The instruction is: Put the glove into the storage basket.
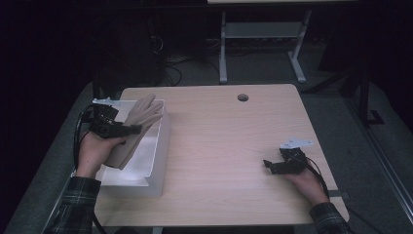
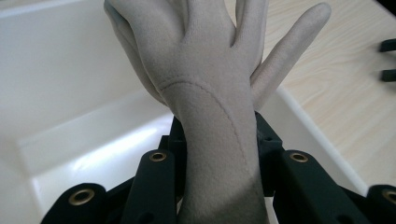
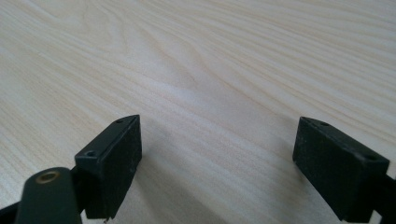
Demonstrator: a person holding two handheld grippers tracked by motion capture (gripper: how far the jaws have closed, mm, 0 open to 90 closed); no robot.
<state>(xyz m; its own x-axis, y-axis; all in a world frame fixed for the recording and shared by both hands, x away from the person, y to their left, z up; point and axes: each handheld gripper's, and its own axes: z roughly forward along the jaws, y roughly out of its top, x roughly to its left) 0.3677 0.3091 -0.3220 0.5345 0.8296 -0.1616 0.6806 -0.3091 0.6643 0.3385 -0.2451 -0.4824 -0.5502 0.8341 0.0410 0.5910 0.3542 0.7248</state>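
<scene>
**Glove gripped over the white bin, right gripper idle on the table**

The room around my station is dark, with the legs of another desk and some cables on the floor behind; the lit part is a pale wooden table (image 1: 229, 146) with a small round grommet hole (image 1: 242, 97) near its far edge. I take the white bin (image 1: 158, 146) as my landmark: it sits at the table's left side, an open rectangular tray with shallow walls.

My left gripper (image 1: 127, 129) is above the bin, over its near-left part, held in a hand (image 1: 95, 151) whose plaid sleeve (image 1: 75, 204) comes in below. Its jaws are clamped on a beige glove (image 1: 139, 126) at the wrist section. In the left gripper view the glove (image 2: 210, 102) rises from between the black jaws, fingers spread upward, with the bin's white floor (image 2: 84, 154) beneath and the table's wood beyond the bin's wall. From the high view the glove slants over the bin, its fingers towards the bin's far rim and its cuff hanging lower into the bin's near part. I cannot tell whether the cuff touches the floor of the bin.

My right gripper (image 1: 271, 165) is well apart from the bin, at the table's right side, pointing back towards the bin. Its jaws stand apart with nothing between them; the right gripper view shows bare wood grain (image 3: 210, 70) between the two black pads (image 3: 112, 163).
</scene>
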